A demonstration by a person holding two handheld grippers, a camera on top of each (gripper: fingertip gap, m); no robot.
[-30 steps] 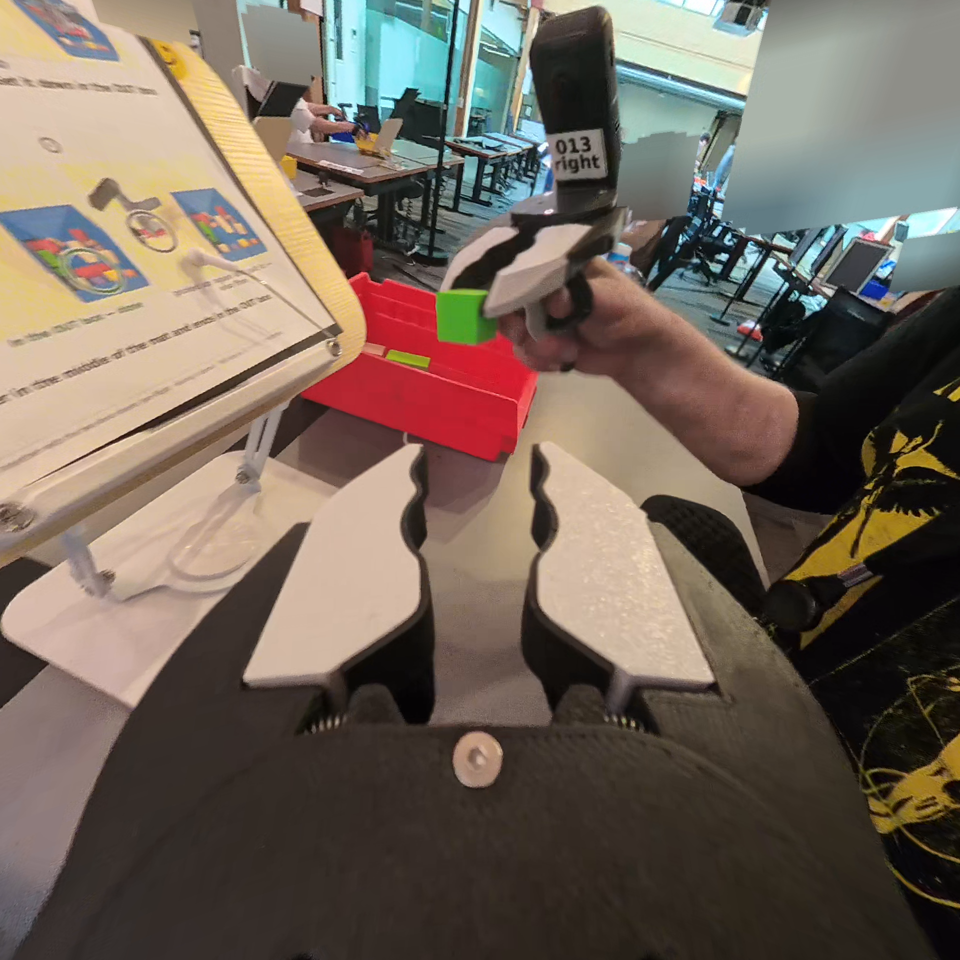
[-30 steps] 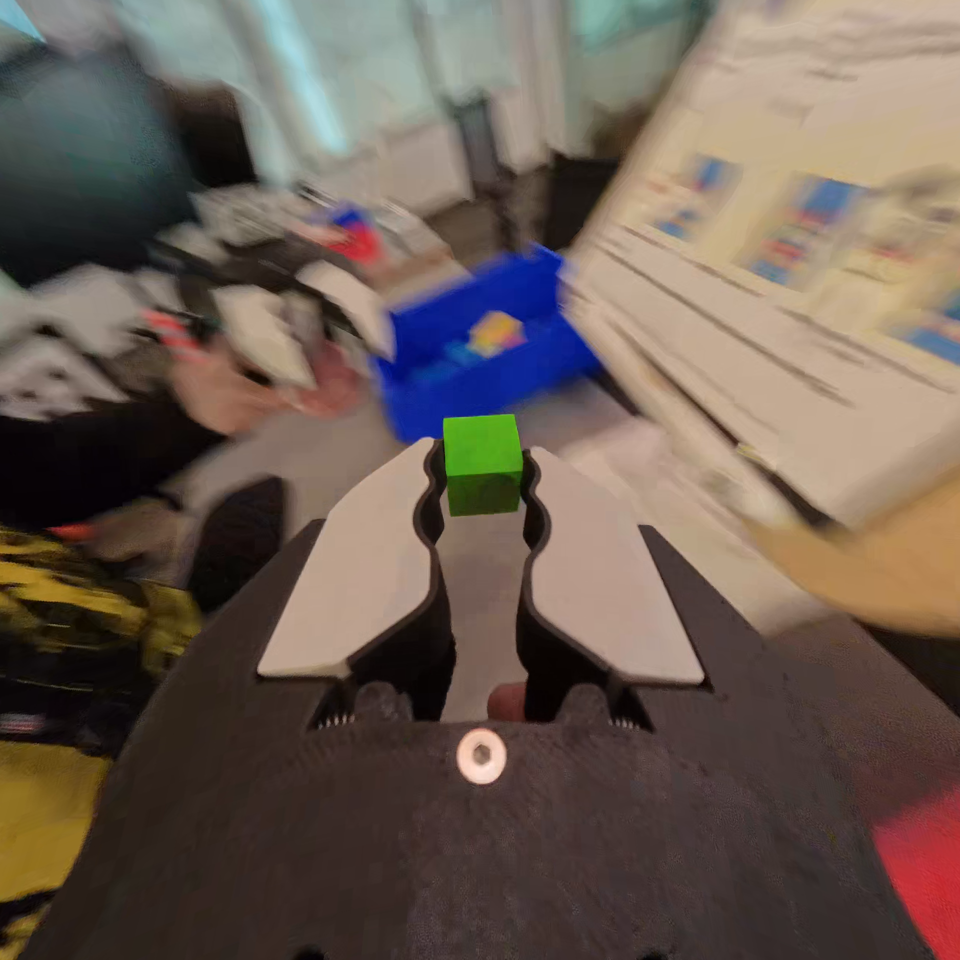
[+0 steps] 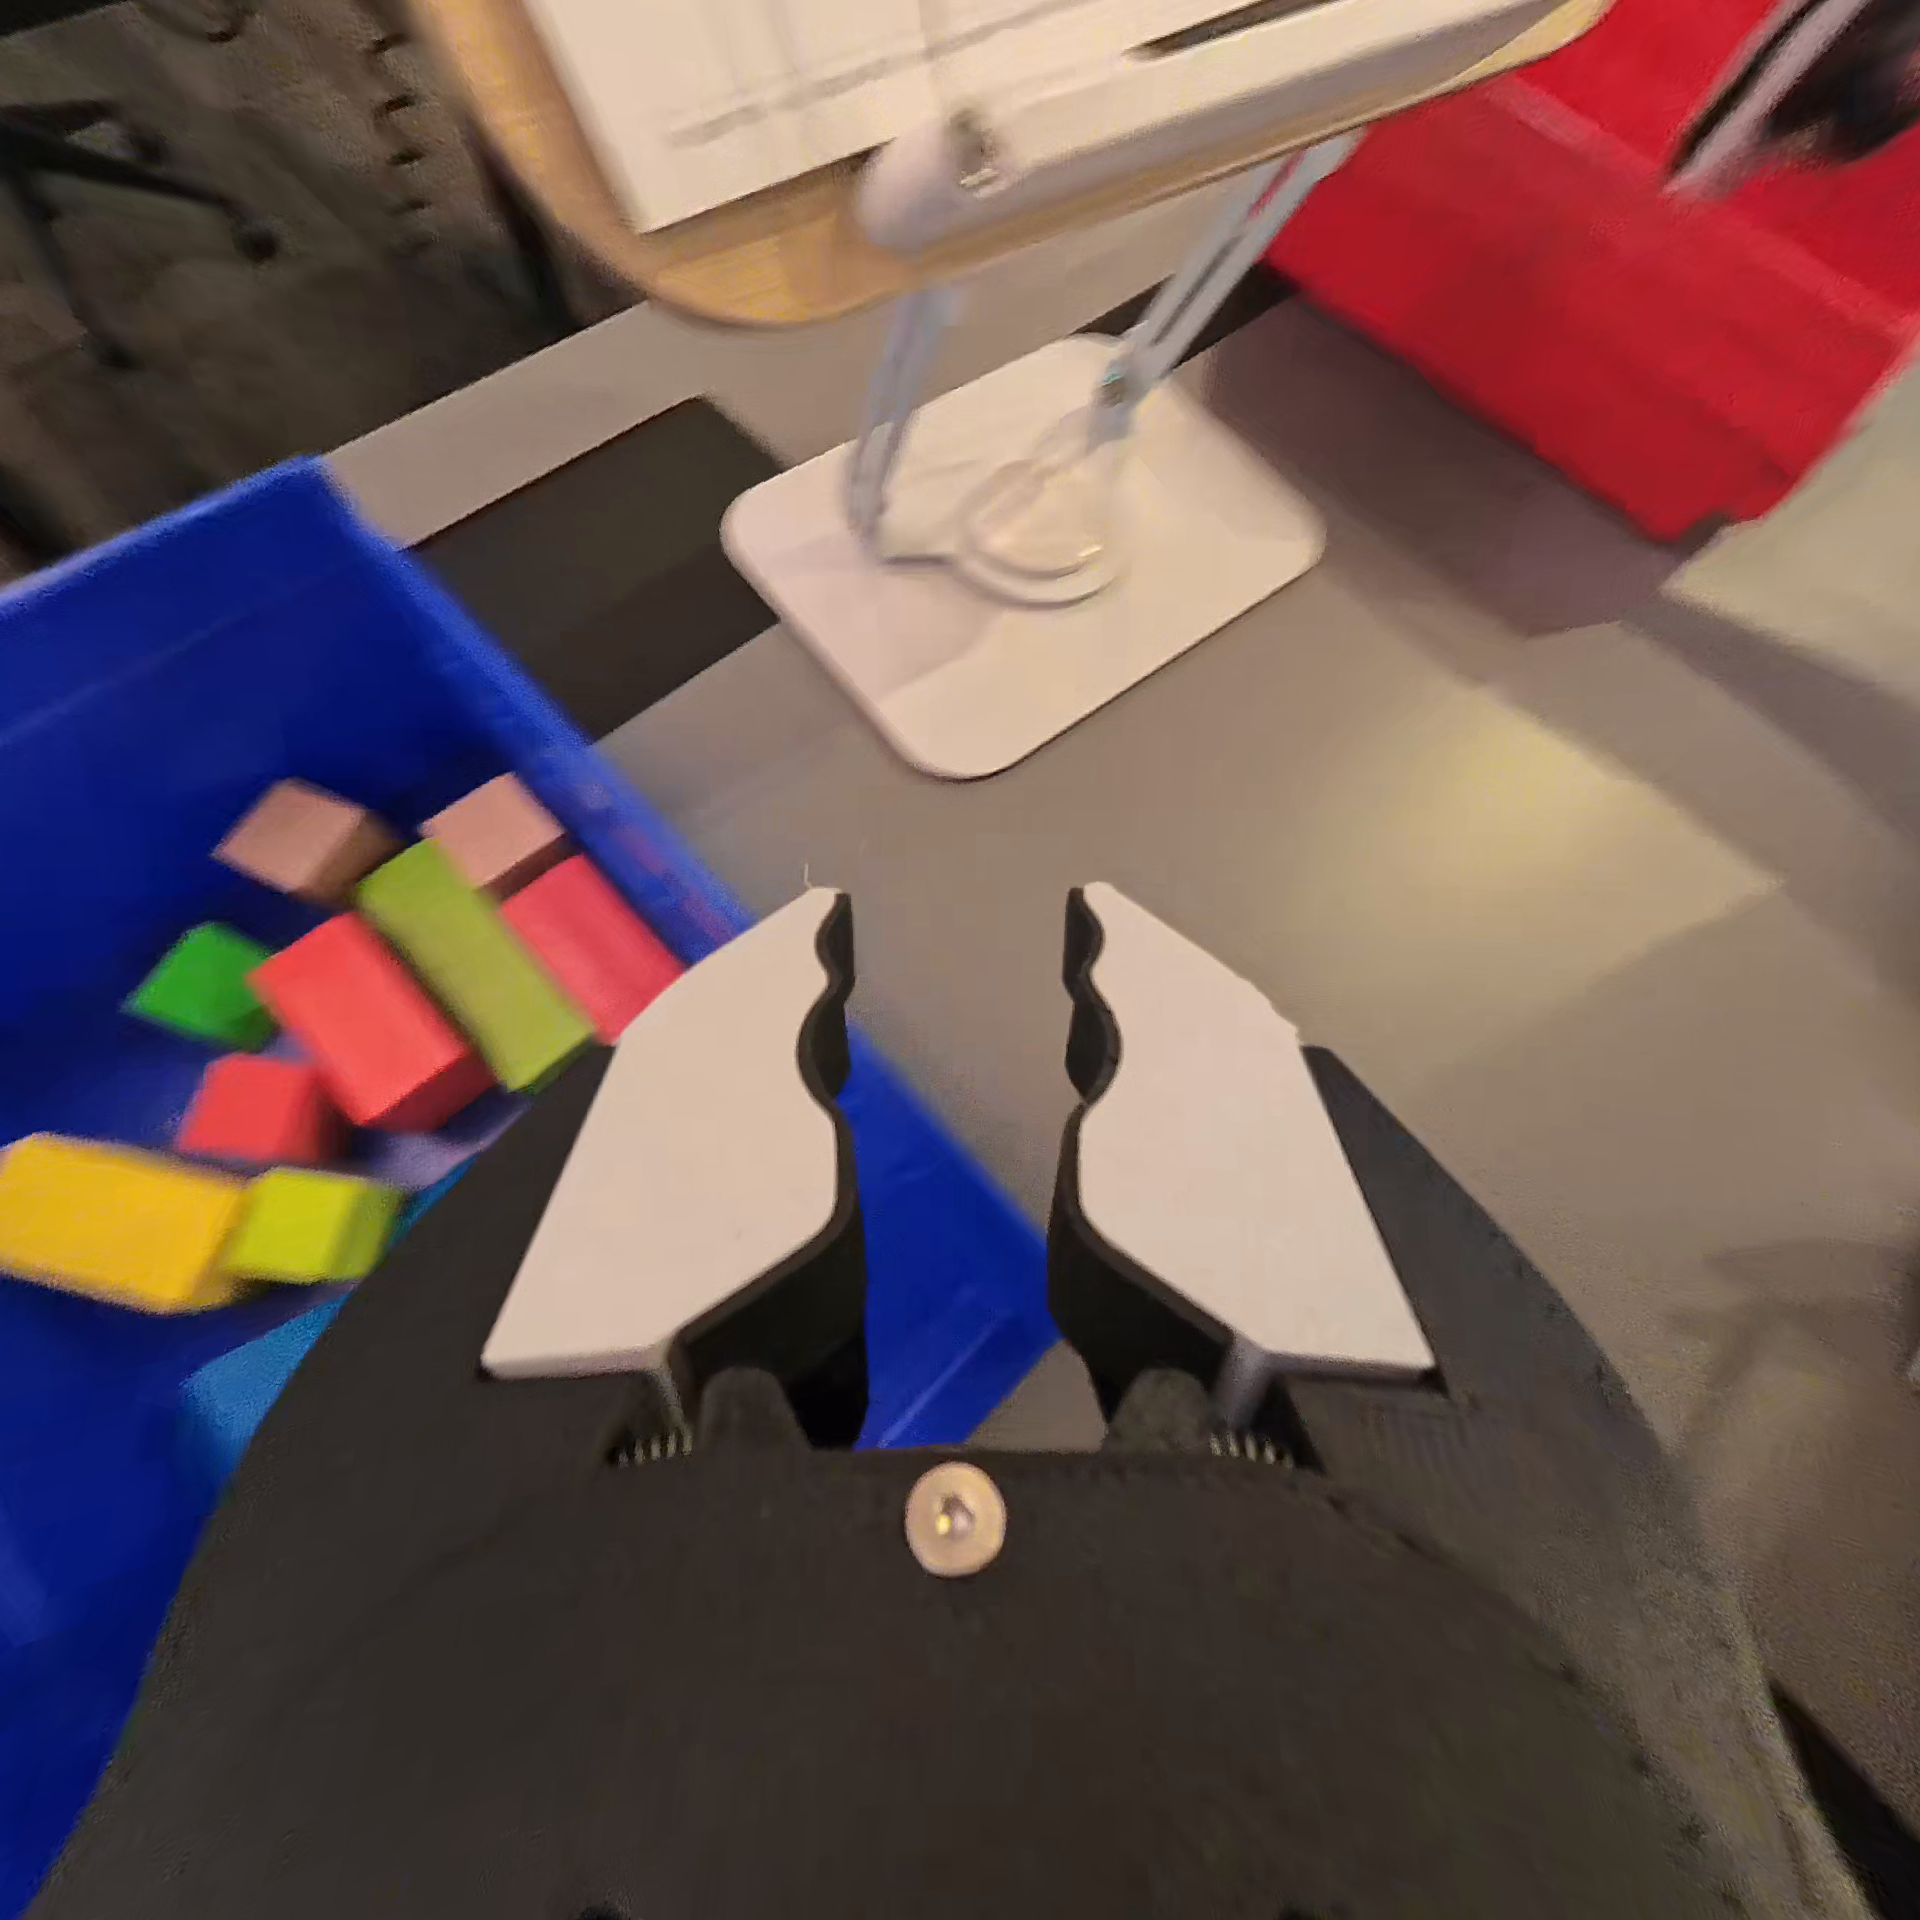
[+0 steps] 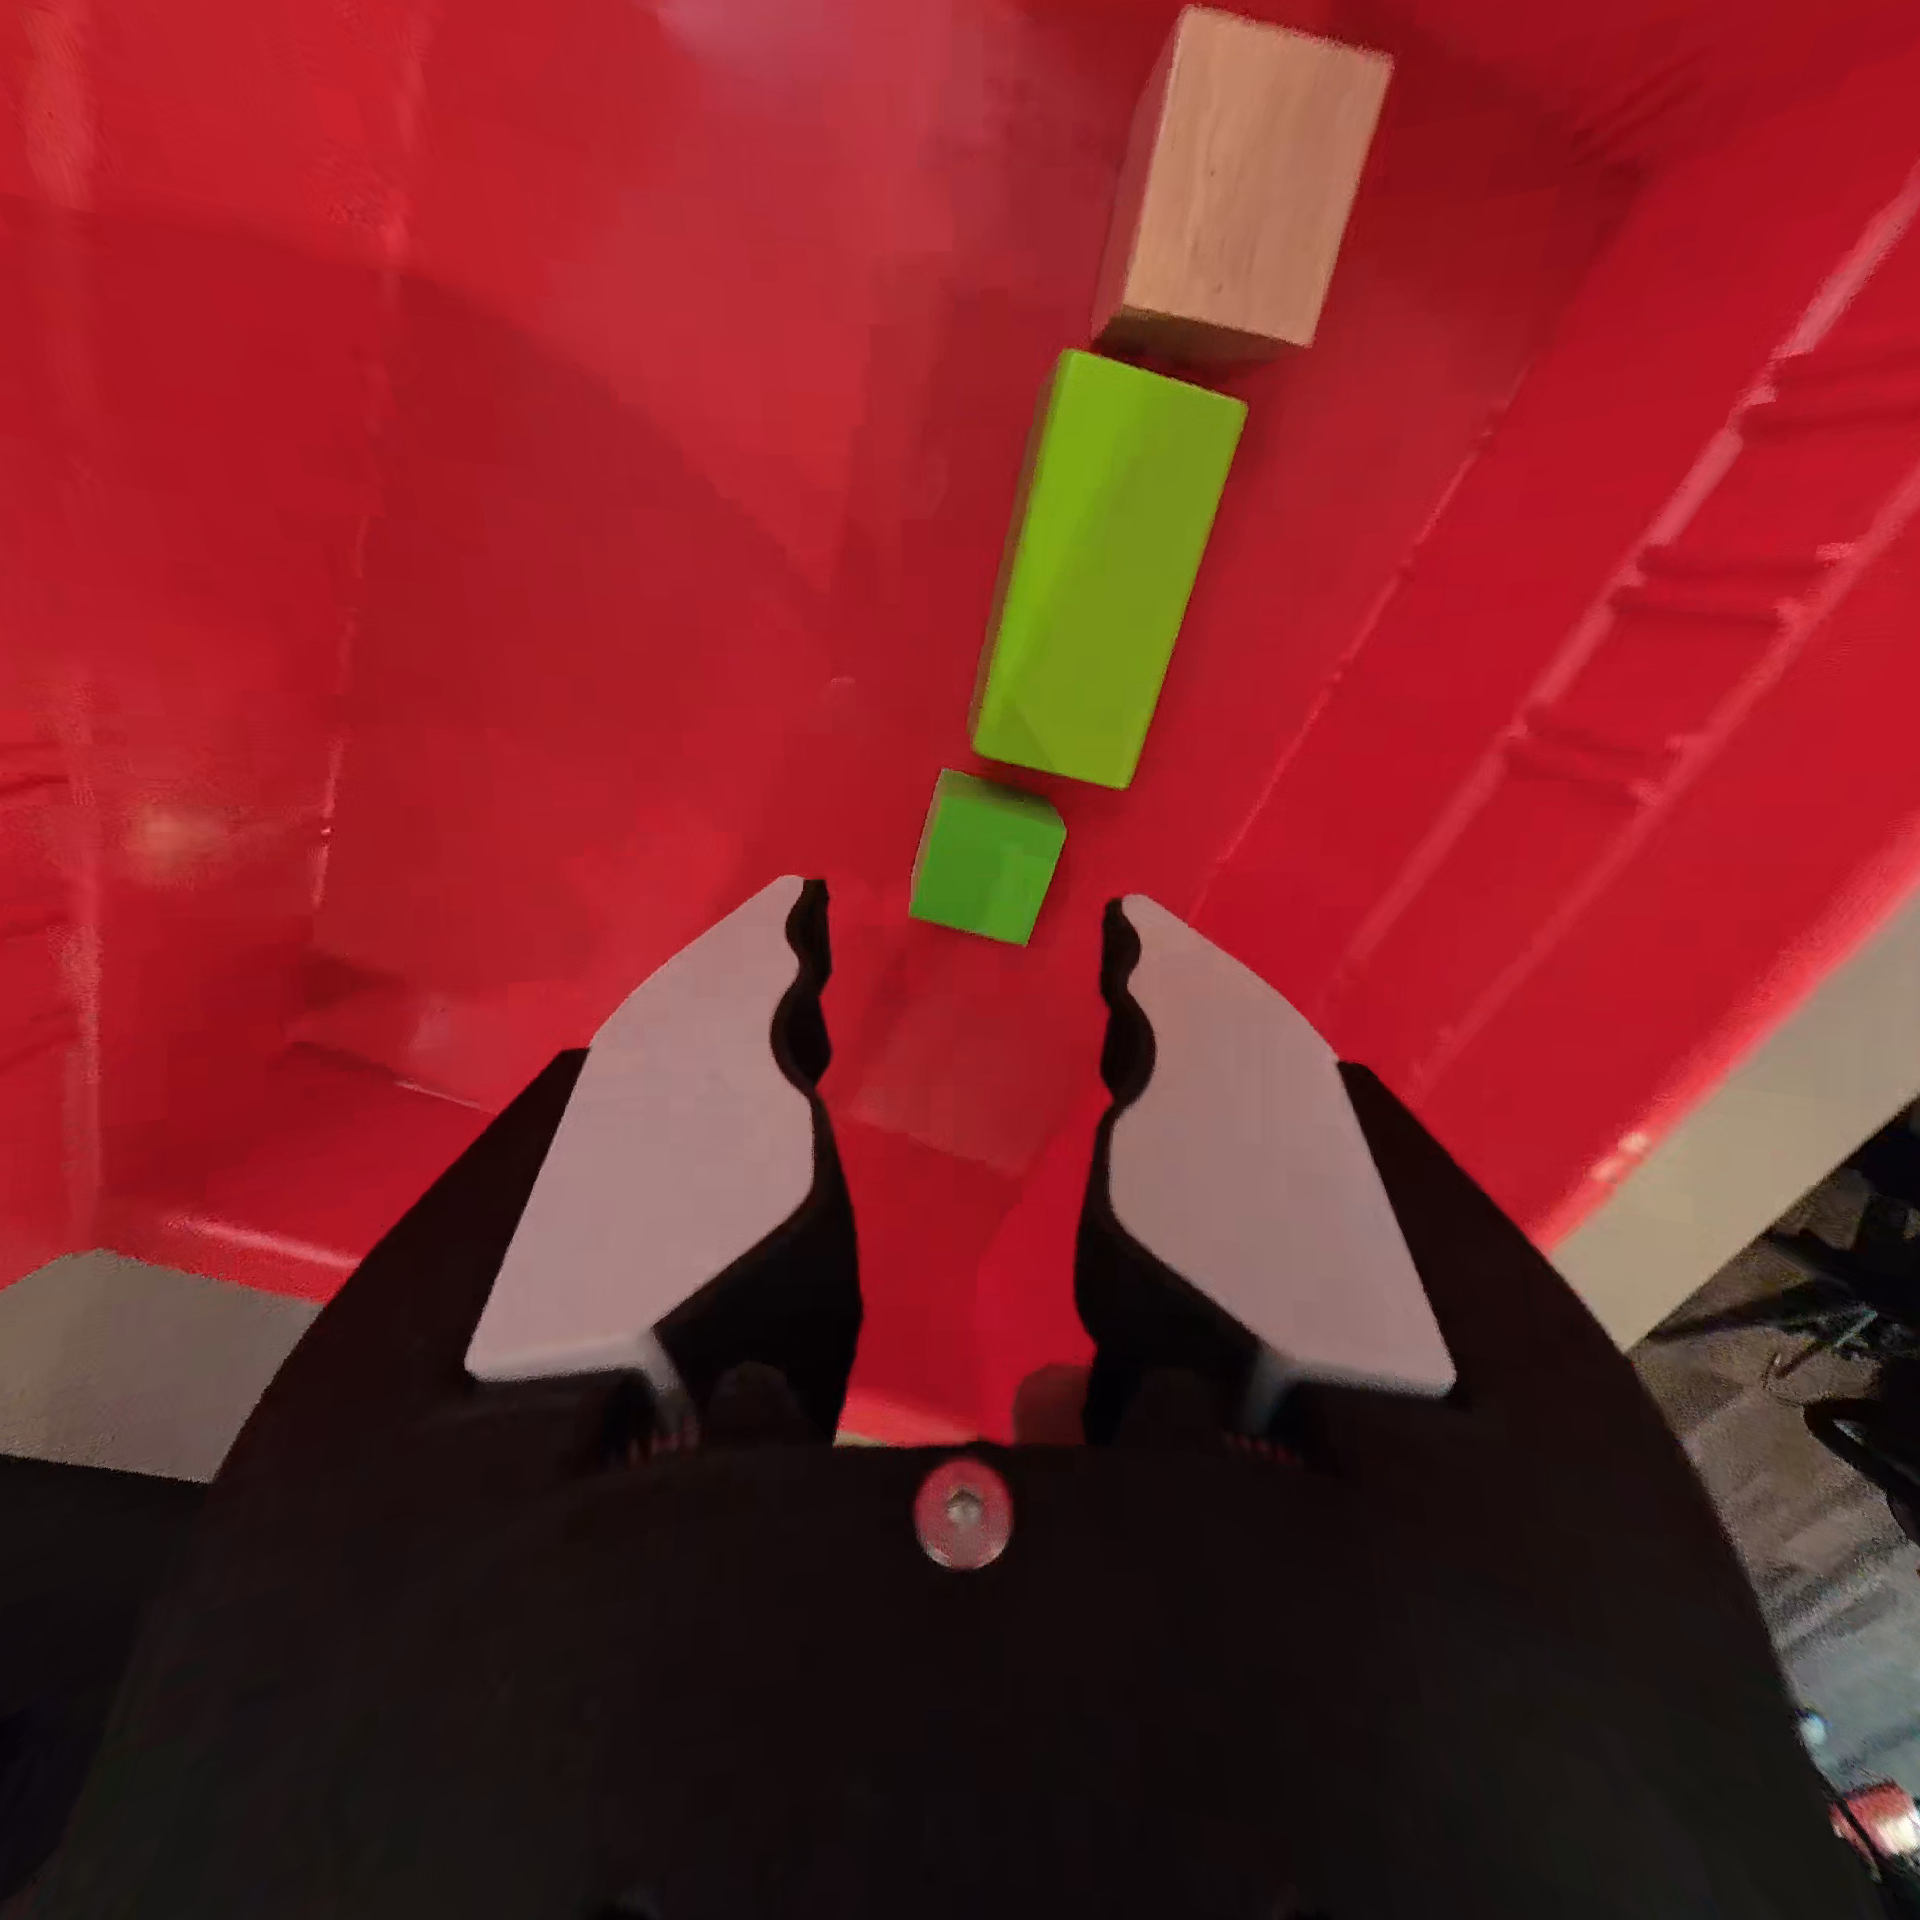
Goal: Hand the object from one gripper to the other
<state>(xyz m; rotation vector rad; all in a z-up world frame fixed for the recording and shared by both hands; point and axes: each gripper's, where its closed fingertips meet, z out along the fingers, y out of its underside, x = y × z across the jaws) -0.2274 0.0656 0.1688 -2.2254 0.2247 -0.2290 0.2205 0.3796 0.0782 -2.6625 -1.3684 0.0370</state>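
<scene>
1. The right gripper (image 4: 966,899) a second ago clamped the green cube (image 4: 987,857); now its fingers stand apart with nothing between them, and the cube lies free in the red bin (image 4: 416,520), just ahead of the fingertips and touching neither.
2. The cube sits at the near end of a row: a long lime block (image 4: 1107,566) just beyond it, then a bare wooden block (image 4: 1236,182).
3. The right wrist view then looked across the table toward the blue bin and the other gripper; now it looks down into the red bin.
4. The left gripper (image 3: 951,925) was open and bare a second ago and is so now, its fingers apart over the grey table (image 3: 1351,883).
5. The left wrist view has swung: then it faced the right gripper holding the cube up; now it points down, with the blue bin (image 3: 260,644) of coloured blocks to its left, the white stand base (image 3: 1195,582) ahead, and the red bin (image 3: 1558,312) at upper right.
6. The right gripper shows only as a blur at the upper right corner of the left view.
</scene>
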